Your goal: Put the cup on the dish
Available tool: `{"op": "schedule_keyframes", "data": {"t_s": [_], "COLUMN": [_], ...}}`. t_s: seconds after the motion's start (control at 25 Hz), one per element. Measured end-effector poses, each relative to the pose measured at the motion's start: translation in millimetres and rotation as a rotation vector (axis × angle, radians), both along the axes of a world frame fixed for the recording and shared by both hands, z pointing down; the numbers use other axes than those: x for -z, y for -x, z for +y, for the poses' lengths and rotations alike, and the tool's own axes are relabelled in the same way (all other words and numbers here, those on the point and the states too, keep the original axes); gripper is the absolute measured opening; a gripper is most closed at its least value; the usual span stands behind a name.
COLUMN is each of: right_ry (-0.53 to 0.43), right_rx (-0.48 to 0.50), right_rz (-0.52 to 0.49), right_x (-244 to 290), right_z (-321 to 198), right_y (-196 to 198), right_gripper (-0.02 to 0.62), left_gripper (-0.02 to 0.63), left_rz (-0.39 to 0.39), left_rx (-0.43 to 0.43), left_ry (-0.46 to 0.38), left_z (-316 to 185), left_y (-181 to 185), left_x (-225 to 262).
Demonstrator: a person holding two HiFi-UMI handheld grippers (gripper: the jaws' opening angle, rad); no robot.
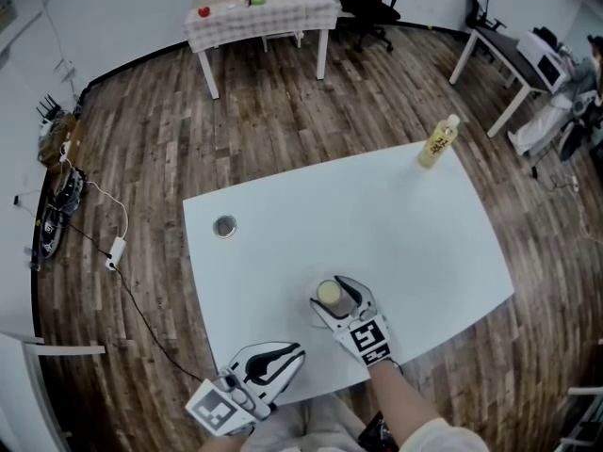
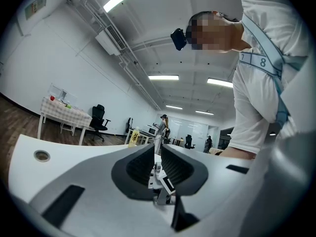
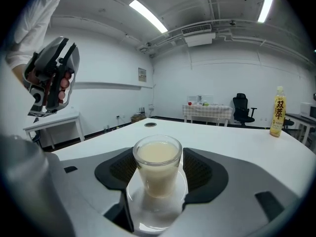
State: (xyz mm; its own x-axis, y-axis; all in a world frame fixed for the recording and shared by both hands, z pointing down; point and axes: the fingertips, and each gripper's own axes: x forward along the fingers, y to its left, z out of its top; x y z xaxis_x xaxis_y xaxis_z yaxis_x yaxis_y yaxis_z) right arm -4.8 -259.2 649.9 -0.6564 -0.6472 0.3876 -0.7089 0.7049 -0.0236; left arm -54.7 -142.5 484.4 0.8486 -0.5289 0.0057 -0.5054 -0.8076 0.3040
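**A:** Where was the left gripper (image 2: 159,151)?

**B:** Nearest the person, at the front edge of the broad white table (image 1: 405,243). Its fingers were closed to a bare slit, with nothing in it.

**A:** And the right gripper (image 3: 159,157)?

**B:** Just beyond it. Its black ribbed pads (image 3: 200,167) stood apart on either side of the clear glass cup of pale milky drink (image 3: 158,174), and neither seemed to press on the glass. The cup stood upright on the small round clear dish (image 3: 158,217), so I judged it already placed.

**A:** Then what could have gone wrong?

**B:** The way out. The gaps beside the glass looked slim and the drink sat close to the rim. If the gripper had pulled back crookedly, a pad could have clipped the cup and slopped it. It could also have dragged cup and dish across the smooth top.

**A:** Anything farther off at risk?

**B:** No. The round metal-rimmed hole (image 1: 224,226) and the yellow-labelled plastic bottle (image 1: 438,141) at the far corner were well apart from it. So was the checked-cloth table (image 1: 262,12) across the wooden floor.
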Motion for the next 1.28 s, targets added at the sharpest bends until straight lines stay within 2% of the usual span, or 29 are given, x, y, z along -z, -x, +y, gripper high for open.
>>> {"op": "schedule_keyframes", "data": {"t_s": [0.28,0.52,0.84,1.0,1.08,1.28], "right_ry": [-0.008,-0.008,-0.049,-0.063,-0.080,-0.117], "right_rx": [0.016,-0.007,-0.013,-0.006,-0.003,-0.016], "right_rz": [0.011,-0.009,-0.018,-0.025,-0.022,-0.020], "right_x": [7,18,46,64,72,95], "right_z": [10,20,37,47,50,59], "right_y": [-7,-17,-28,-30,-32,-38], "right_gripper": [0.290,0.290,0.290,0.287,0.263,0.108], "left_gripper": [0.043,0.043,0.043,0.041,0.040,0.035], "left_rz": [-0.008,-0.020,-0.047,-0.035,-0.031,-0.037], "left_rx": [-0.011,-0.013,0.007,0.027,0.035,0.030], "left_ry": [-0.010,-0.013,-0.009,-0.030,-0.035,-0.034], "left_z": [1,-1,-4,-7,-10,-12], "left_y": [-7,-11,-11,-11,-12,-11], "left_x": [2,3,-3,2,6,8]}}
